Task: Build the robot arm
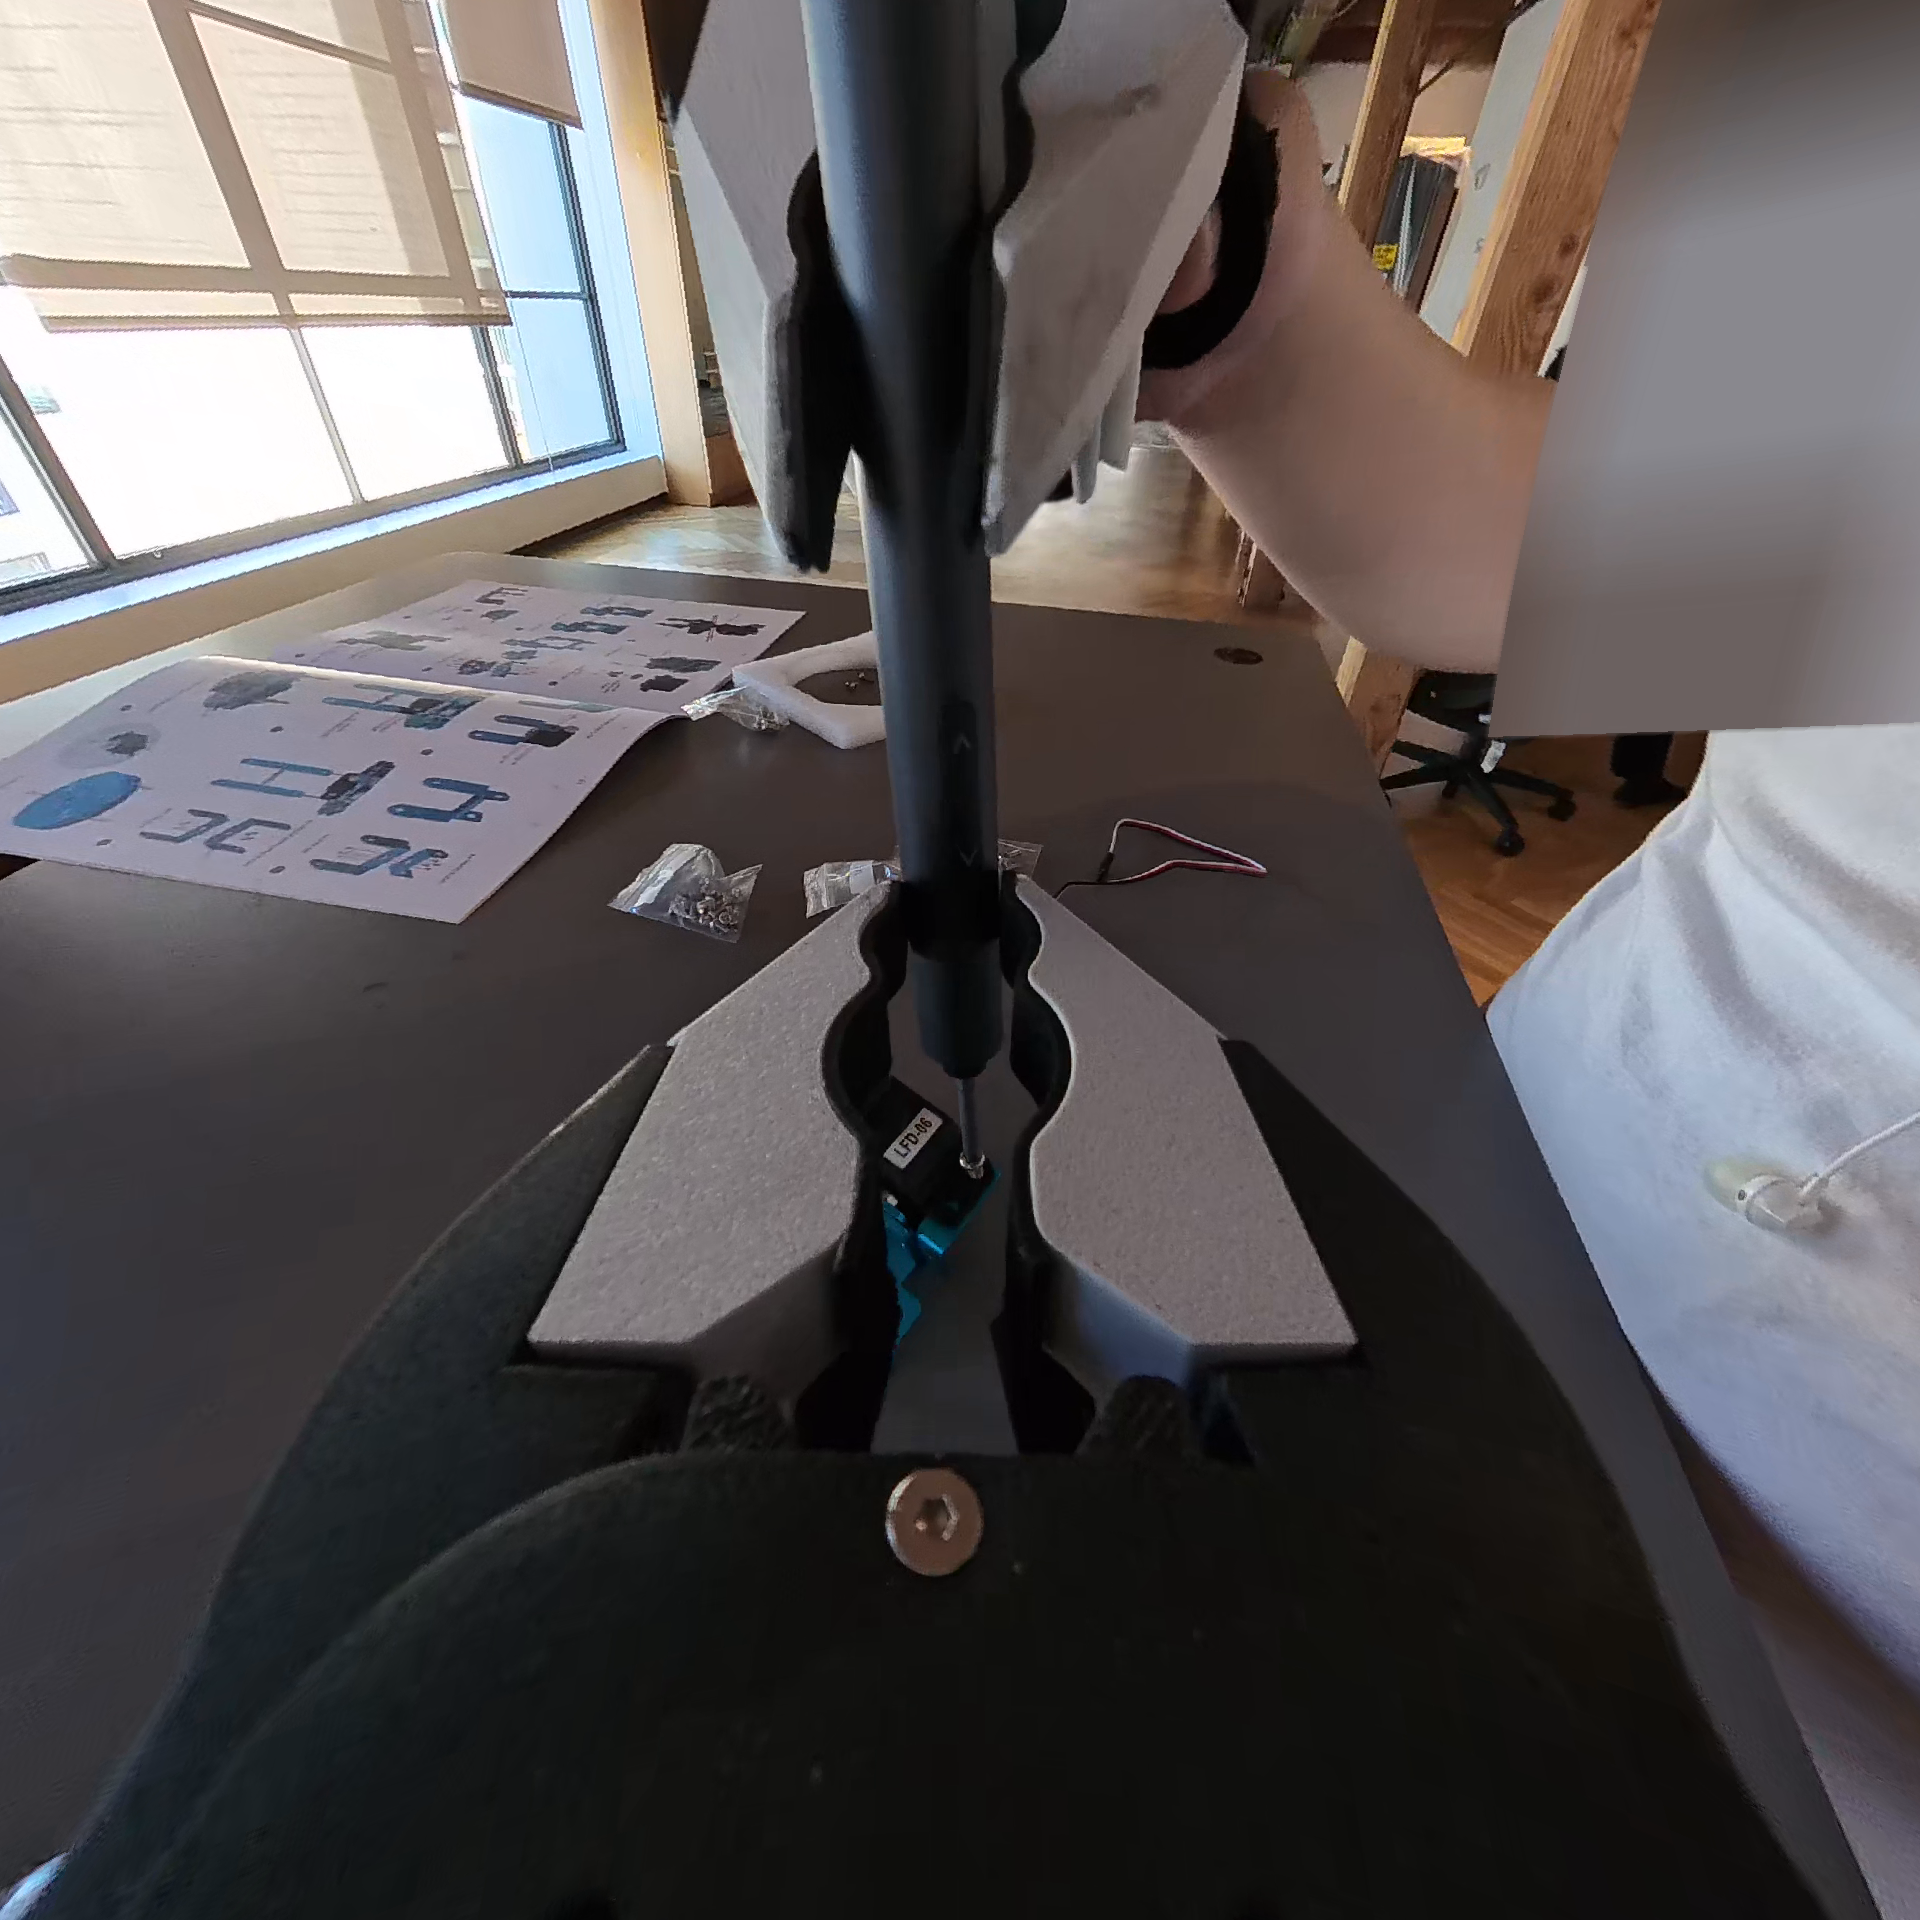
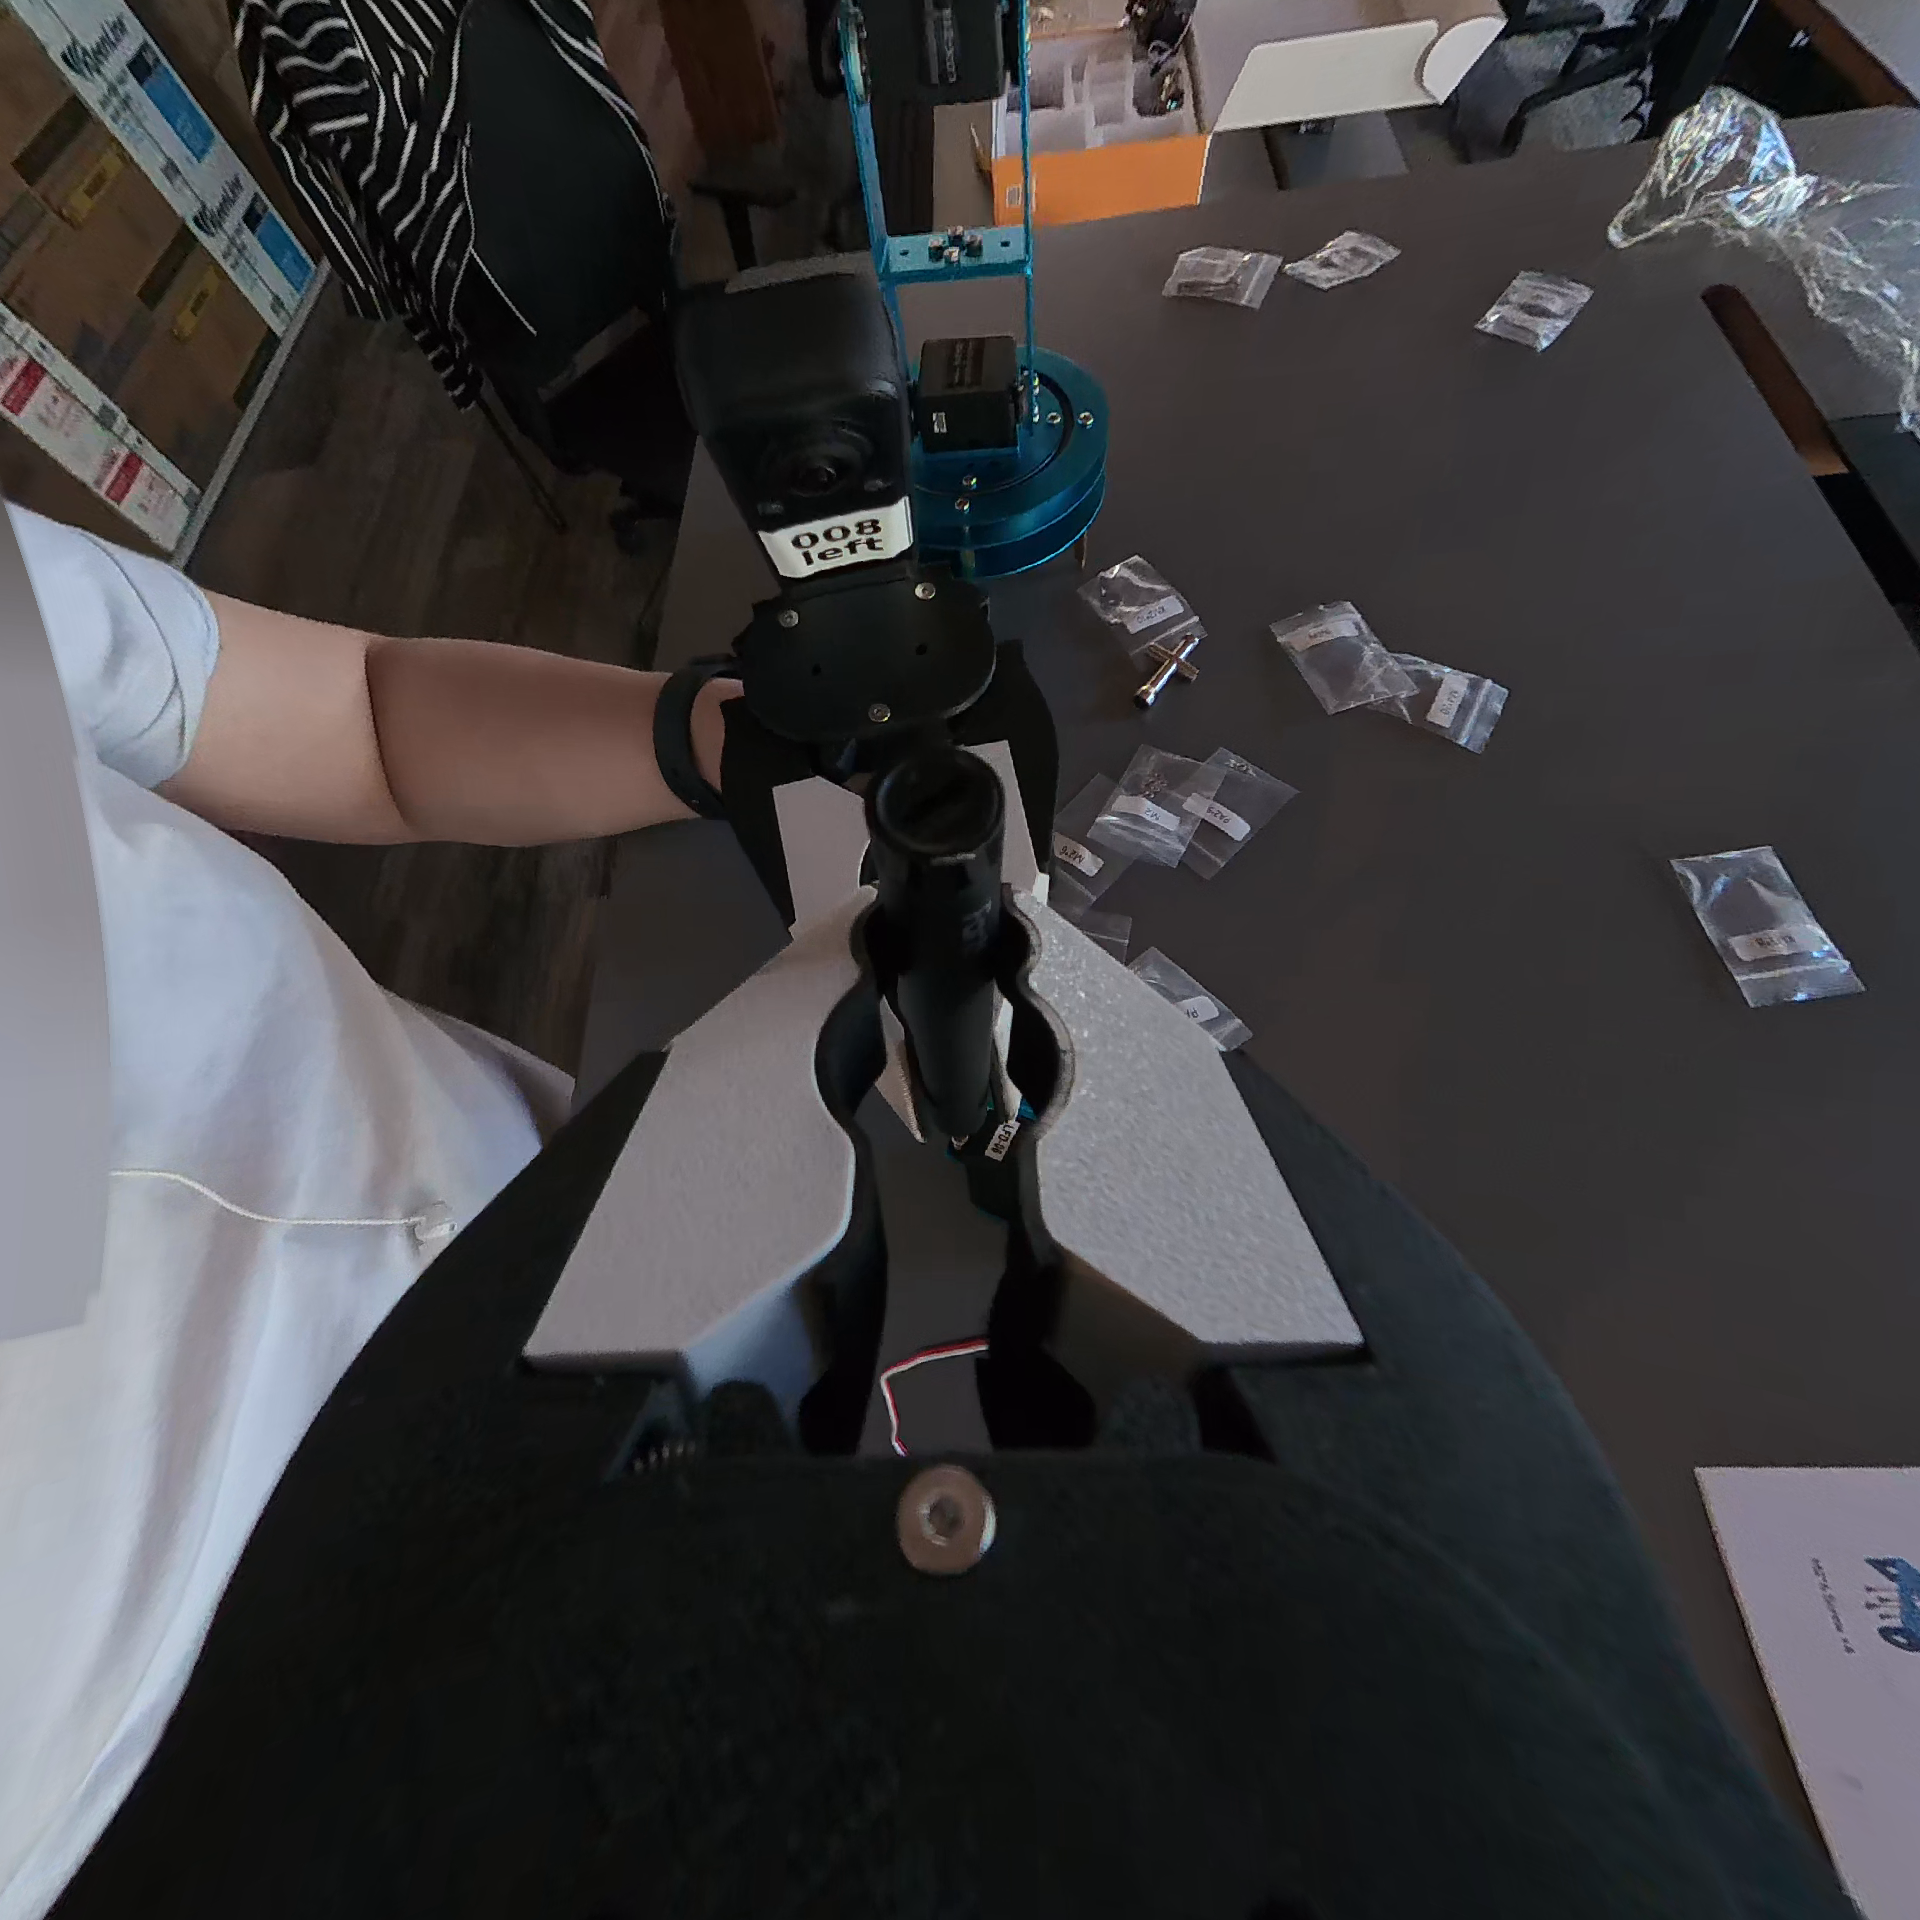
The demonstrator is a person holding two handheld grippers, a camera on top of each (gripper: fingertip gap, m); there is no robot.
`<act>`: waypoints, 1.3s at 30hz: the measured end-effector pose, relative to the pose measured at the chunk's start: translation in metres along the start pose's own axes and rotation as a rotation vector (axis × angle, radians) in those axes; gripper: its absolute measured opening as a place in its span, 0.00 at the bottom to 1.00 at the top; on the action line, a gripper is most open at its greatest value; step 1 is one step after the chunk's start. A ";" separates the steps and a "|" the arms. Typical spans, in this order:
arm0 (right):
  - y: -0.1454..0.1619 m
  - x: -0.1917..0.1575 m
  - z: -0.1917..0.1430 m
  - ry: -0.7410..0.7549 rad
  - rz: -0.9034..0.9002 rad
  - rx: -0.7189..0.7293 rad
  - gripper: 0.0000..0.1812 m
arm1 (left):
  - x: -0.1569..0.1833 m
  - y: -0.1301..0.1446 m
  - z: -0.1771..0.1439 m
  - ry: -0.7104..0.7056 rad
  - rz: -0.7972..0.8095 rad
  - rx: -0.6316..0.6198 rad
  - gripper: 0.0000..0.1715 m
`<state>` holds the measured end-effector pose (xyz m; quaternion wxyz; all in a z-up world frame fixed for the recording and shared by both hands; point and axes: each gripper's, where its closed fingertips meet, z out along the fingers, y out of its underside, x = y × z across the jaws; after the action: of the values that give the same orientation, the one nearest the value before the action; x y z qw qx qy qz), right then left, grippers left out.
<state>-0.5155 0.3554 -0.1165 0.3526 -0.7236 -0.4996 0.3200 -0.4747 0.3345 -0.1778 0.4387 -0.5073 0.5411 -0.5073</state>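
Note:
My left gripper (image 1: 956,900) is shut on a small black servo (image 1: 912,1141) mounted in a blue metal bracket (image 1: 940,1226), held low over the dark table (image 1: 312,1091). My right gripper (image 2: 942,920) is shut on a dark cylindrical electric screwdriver (image 2: 940,997) and holds it nearly upright. In the left wrist view the screwdriver (image 1: 925,675) comes down from the right gripper (image 1: 904,540) at the top. It passes between my left fingertips, and its bit (image 1: 968,1127) rests on a screw on the bracket. The servo also shows in the right wrist view (image 2: 992,1151).
An open instruction booklet (image 1: 312,769), bags of screws (image 1: 686,894), a white foam piece (image 1: 821,696) and a red-white wire (image 1: 1184,847) lie beyond. A blue round base with a servo (image 2: 1013,457), a cross wrench (image 2: 1169,670) and several small bags (image 2: 1174,810) lie on the table. The gap from one gripper's tips to the other's is roughly 7 cm. Both grippers' tips are roughly 25 cm from the cross wrench (image 2: 1169,670).

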 end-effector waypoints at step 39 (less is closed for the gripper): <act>-0.004 -0.014 0.016 -0.120 -0.150 -0.174 0.10 | 0.001 0.039 -0.026 -0.110 -0.049 -0.184 0.25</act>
<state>-0.5346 0.3466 -0.1208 0.2807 -0.6917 -0.5984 0.2910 -0.5050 0.3350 -0.2140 0.4069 -0.5856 0.5478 -0.4375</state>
